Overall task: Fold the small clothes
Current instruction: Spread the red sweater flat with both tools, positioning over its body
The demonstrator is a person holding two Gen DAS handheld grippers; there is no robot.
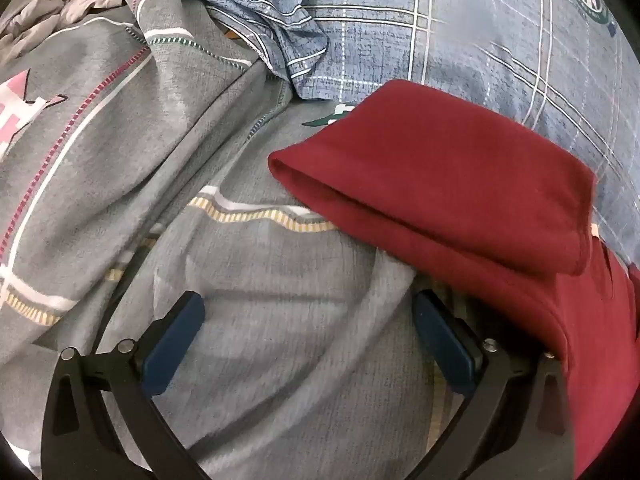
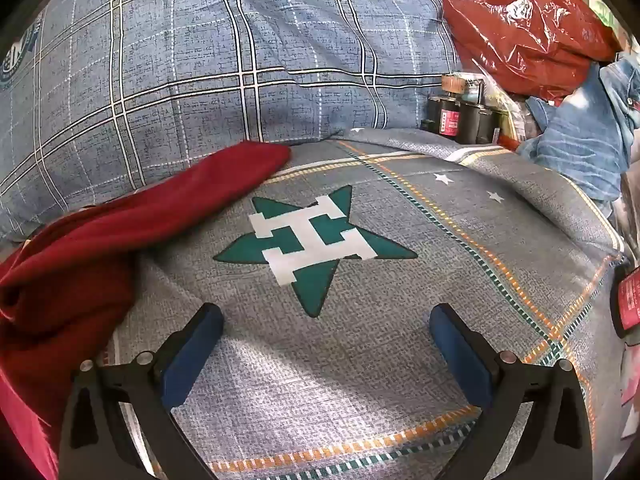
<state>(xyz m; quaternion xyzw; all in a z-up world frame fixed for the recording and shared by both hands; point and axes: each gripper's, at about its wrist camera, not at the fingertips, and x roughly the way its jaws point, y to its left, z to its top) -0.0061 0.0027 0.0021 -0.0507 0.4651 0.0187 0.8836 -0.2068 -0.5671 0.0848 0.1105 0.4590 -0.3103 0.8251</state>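
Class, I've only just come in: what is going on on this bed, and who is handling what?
A person holding a gripper in each hand is folding small clothes on a grey bedspread. A dark red garment lies partly folded over on it, against a blue plaid pillow. The left gripper is open just beside the garment, gripping nothing. The right gripper is open too, over bare bedspread near a green star print, with the red cloth off to its left.

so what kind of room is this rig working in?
Most likely a bedroom, working on a bed: a grey bedsheet printed with a green star, a blue plaid pillow behind it, and a dark red garment lying on the sheet. Both grippers are open and empty.
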